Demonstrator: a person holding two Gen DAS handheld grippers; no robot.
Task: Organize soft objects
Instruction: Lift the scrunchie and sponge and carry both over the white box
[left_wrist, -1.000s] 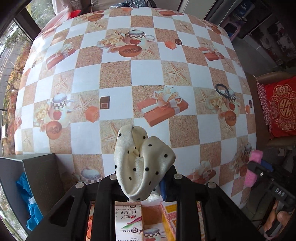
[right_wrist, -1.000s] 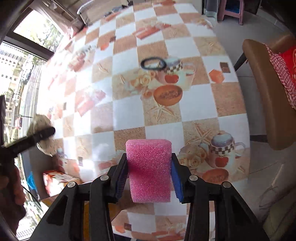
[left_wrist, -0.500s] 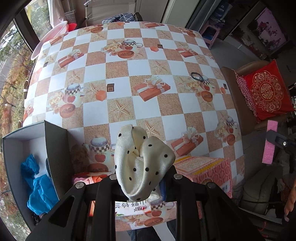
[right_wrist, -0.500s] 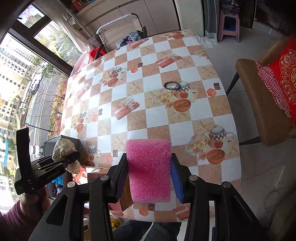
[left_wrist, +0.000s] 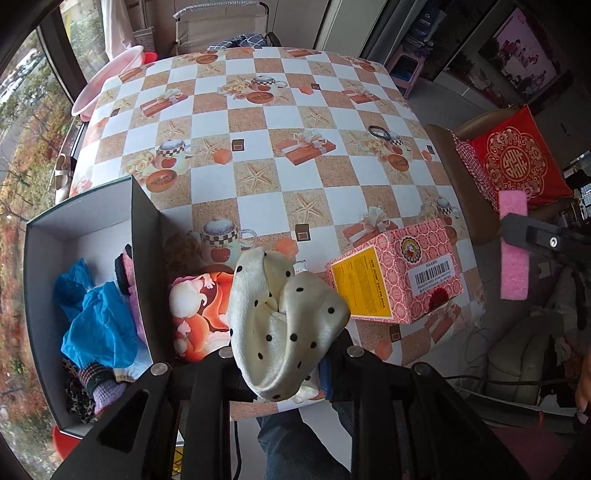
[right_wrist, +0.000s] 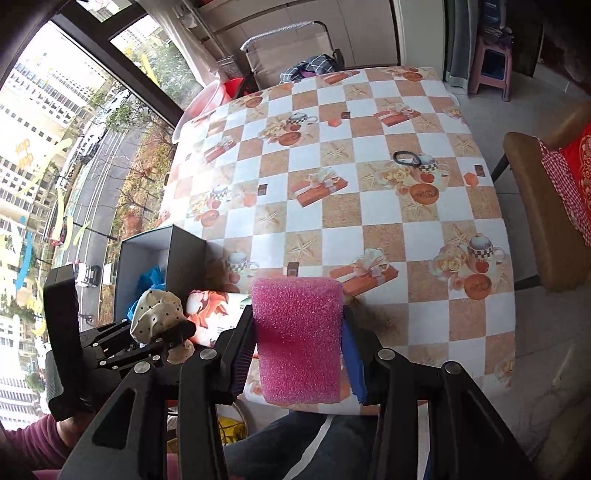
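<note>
My left gripper (left_wrist: 282, 363) is shut on a cream polka-dot cloth (left_wrist: 284, 317) and holds it above the table's near edge, right of an open dark box (left_wrist: 144, 236) holding blue and knitted soft items (left_wrist: 96, 321). My right gripper (right_wrist: 297, 354) is shut on a pink sponge (right_wrist: 297, 336), held high over the near edge. The sponge also shows in the left wrist view (left_wrist: 513, 243). The left gripper with the cloth shows in the right wrist view (right_wrist: 159, 321), beside the dark box (right_wrist: 184, 254).
A checkered tablecloth (left_wrist: 258, 129) covers the table. A pink carton (left_wrist: 399, 273) and a printed pack with an orange picture (left_wrist: 199, 314) lie near the front edge. A black hair tie (right_wrist: 406, 158) lies at the right. A chair with a red cushion (left_wrist: 517, 158) stands right.
Both grippers have pulled back and up from the table, each still holding its item. The dark box, pink carton and table's near edge have come into view.
</note>
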